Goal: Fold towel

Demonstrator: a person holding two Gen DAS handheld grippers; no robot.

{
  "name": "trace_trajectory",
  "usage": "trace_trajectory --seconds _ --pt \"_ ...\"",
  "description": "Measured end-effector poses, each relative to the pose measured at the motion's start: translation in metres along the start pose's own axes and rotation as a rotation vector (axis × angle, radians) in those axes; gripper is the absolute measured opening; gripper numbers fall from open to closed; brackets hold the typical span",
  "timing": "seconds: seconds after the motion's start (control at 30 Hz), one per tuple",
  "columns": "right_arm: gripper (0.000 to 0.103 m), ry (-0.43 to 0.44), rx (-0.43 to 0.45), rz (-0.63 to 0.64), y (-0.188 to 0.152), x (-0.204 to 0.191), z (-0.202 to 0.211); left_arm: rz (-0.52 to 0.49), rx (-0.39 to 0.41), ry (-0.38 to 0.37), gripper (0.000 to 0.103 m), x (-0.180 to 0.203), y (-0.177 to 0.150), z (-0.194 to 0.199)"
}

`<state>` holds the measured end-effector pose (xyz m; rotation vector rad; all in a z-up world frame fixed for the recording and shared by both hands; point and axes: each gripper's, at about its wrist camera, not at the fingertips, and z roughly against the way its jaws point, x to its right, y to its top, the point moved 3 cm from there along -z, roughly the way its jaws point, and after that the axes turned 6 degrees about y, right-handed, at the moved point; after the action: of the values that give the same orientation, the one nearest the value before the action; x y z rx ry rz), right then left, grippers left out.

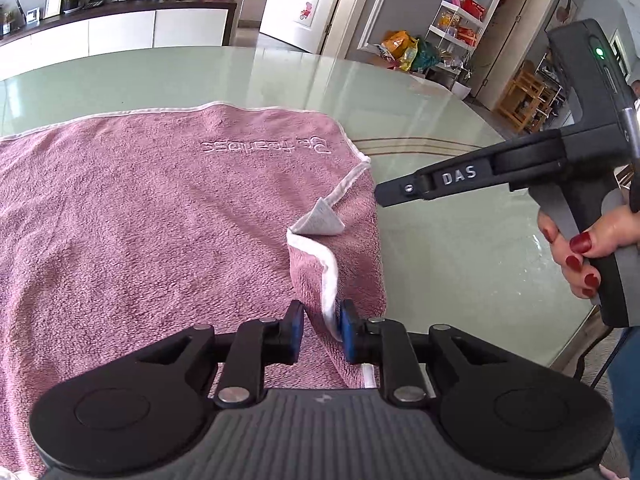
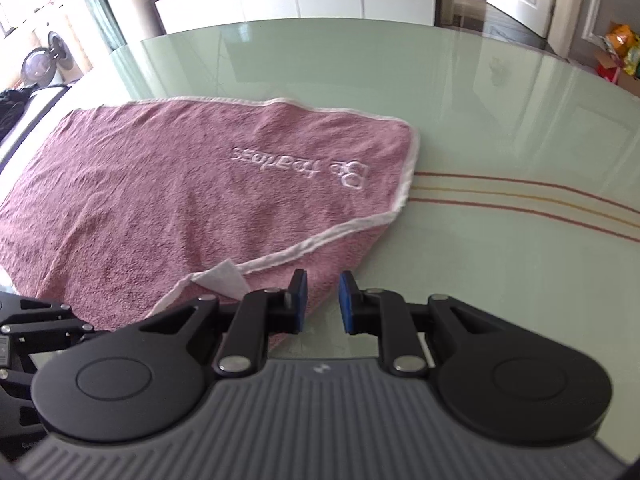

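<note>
The fluffy pink towel [image 1: 160, 220], white-piped, lies on the glossy green glass table [image 1: 440, 220]. Left gripper [image 1: 322, 330], at six o'clock, straddles its raised edge, jaws apart. Right gripper [image 2: 323, 300] gapes empty.

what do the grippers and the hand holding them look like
Both grippers are alike: the left gripper and right gripper have black linkage arms with silver pivot pins, blue pads on the fingers, two round black discs and a ribbed grey body. From the side, the right one shows white "DAS" lettering, a green light and a grey handle. The hand has red-painted nails.
</note>
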<state>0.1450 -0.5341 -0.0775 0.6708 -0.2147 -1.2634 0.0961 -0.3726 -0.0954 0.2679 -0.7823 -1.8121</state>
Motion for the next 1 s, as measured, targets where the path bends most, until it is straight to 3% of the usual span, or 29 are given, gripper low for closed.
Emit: trace_trajectory --seconds 0.27,0.37,0.53,1.0 --pt "0.017 0.004 -0.031 0.024 0.001 -0.015 -0.021 -0.001 -0.004 0.005 0.022 -0.003 -0.001 -0.005" --pt "0.024 -0.005 -0.029 0.028 0.004 -0.014 -0.024 0.003 -0.001 0.002 0.022 -0.005 -0.001 -0.005" --pt "0.024 -0.029 -0.013 0.030 0.013 -0.010 -0.025 0.005 0.002 0.010 0.021 -0.001 0.004 -0.008" --pt "0.024 -0.132 -0.011 0.122 0.057 0.003 -0.040 0.023 -0.001 0.025 0.021 -0.011 0.005 -0.010"
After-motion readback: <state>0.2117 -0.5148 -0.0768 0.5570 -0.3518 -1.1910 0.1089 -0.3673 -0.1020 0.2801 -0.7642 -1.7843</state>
